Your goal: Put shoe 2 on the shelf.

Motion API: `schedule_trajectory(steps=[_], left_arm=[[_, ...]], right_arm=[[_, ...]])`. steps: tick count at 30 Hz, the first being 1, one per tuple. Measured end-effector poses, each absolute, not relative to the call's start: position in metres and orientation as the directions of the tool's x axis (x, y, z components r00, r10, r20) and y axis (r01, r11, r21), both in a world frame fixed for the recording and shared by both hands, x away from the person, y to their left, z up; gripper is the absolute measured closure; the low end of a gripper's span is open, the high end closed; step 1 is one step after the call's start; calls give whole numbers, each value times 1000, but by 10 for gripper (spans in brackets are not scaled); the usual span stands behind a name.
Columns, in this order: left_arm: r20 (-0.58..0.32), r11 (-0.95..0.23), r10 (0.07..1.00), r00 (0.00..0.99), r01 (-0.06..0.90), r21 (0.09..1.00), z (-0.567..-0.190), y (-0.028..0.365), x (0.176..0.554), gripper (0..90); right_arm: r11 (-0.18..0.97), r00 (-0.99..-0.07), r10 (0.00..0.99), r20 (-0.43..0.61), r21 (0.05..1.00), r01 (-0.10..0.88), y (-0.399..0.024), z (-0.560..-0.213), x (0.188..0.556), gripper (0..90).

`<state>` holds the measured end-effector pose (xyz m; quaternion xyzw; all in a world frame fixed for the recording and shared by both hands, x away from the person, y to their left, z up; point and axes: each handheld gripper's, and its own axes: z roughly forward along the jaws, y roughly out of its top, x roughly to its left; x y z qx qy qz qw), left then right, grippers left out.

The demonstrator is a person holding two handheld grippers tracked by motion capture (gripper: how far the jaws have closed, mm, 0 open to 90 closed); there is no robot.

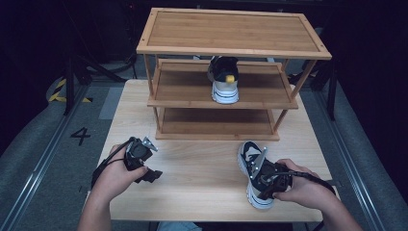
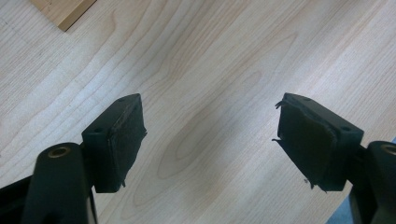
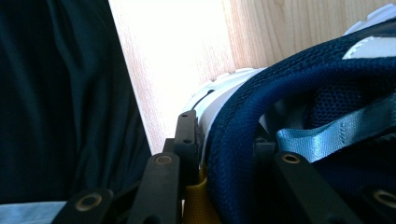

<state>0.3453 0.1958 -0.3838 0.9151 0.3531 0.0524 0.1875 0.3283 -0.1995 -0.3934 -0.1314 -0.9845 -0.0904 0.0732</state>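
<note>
A: From the high view I see the right claw down on the collar of the navy, black and white mesh sneaker, which lies on the pale wooden counter at its near right, toe pointing toward the three-tier bamboo shoe rack. A second matching sneaker stands on the rack's middle shelf, toe toward me.

B: And your left?

A: The left claw sits over the near left of the counter, well apart from both shoes.

B: What does the left gripper view give?

A: The left claw stands wide, both black padded jaws over bare counter, nothing between them. A corner of the rack's foot shows at top left.

B: The right gripper view?

A: The right claw is narrow, clamped on the sneaker's padded navy heel collar: one jaw outside against the white heel, the other inside the shoe beside a light blue ribbon loop. A dark garment shows at the left of that view.
</note>
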Motion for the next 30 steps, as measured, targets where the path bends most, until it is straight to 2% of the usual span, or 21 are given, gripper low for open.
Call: schedule_trajectory(steps=[8, 12, 30], left_arm=[[-36, -670, 676, 736, 635, 385, -382, 202, 342, 235], [-38, -658, 685, 728, 640, 396, -380, 204, 341, 235], [-25, -634, 713, 701, 660, 402, -379, 215, 342, 237]], right_arm=[[944, -957, 235, 168, 197, 266, -199, -376, 330, 726], [938, -966, 217, 139, 245, 246, -195, -357, 330, 726], [935, -975, 209, 73, 276, 221, -195, -296, 332, 724]])
